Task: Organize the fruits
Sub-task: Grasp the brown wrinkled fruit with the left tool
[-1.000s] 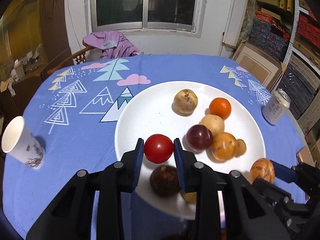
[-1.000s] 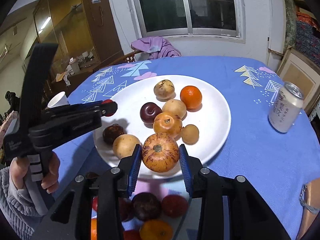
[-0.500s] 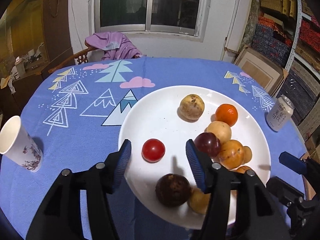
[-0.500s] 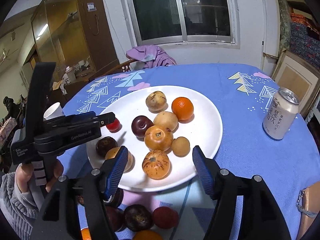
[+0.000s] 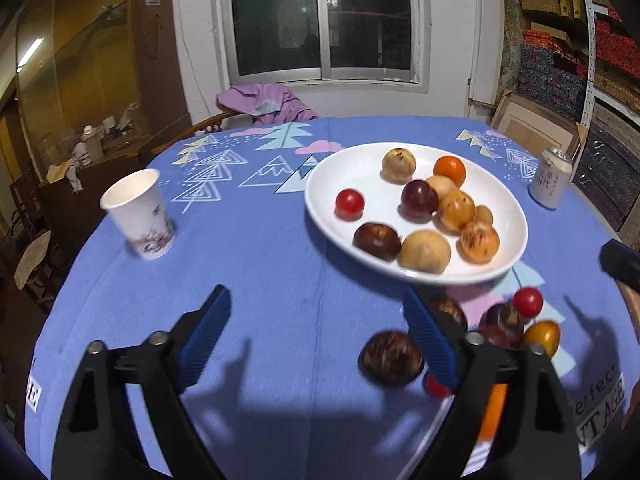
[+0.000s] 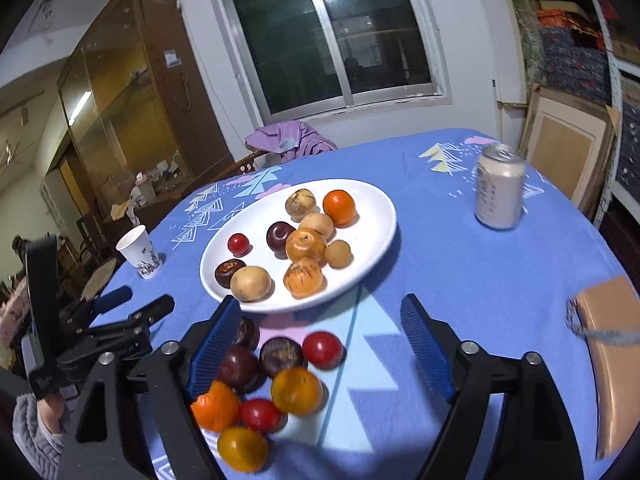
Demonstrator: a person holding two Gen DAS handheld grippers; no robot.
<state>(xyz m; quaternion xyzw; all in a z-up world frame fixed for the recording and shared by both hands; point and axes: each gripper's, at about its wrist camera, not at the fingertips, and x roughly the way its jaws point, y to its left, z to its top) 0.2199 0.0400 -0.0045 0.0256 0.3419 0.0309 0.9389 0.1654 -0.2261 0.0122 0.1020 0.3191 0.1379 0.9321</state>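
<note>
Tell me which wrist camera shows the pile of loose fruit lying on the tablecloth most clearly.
The right wrist view: the loose fruit lies mostly unobstructed beside the open right gripper. In the left wrist view the same pile is blurred and partly hidden behind a finger of the open left gripper.

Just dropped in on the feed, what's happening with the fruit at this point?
Neither gripper holds anything. The left gripper and right gripper are both open above the blue patterned tablecloth. Ten fruits sit on the white round plate, among them a small red tomato and a striped orange fruit. A loose pile of fruit lies on the cloth in front of the plate, not yet sorted.
</note>
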